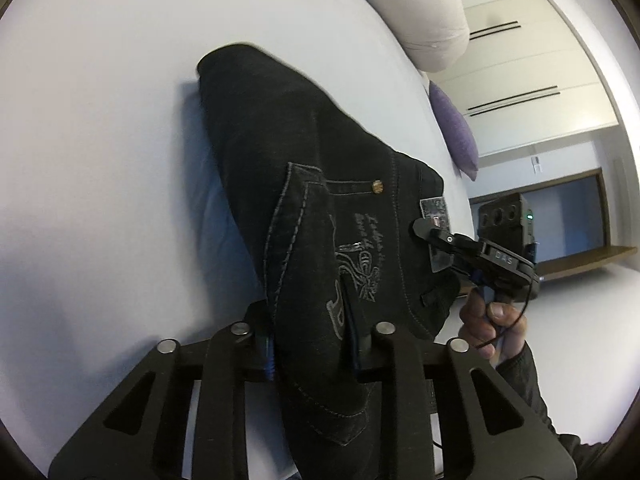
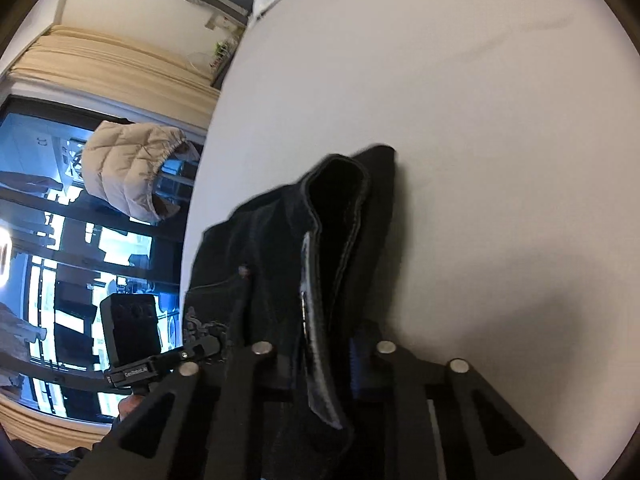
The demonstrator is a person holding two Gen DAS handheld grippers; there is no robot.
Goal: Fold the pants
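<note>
The left wrist view looks along its own gripper [image 1: 312, 344], very close to the black pants [image 1: 320, 200], out over the white bed [image 1: 100, 120] towards pillows [image 1: 424, 20] and wardrobe doors [image 1: 520, 80]. The right wrist view sits equally close behind its gripper [image 2: 324, 356], facing across the bed towards a dark window [image 2: 80, 260]. Both share the pants and bed; each catches the other gripper at its edge.

Pants [image 1: 320, 184] black denim w/ grey stitching, grey embroidered motif on pocket, brass rivet [image 1: 377, 187]. Bed sheet [image 1: 100, 120] plain white. Pillow [image 1: 454, 128] purple. Grippers black, blue pads. Puffer jacket [image 2: 132, 168] beige, quilted. Curtains [image 2: 100, 60] cream.
</note>
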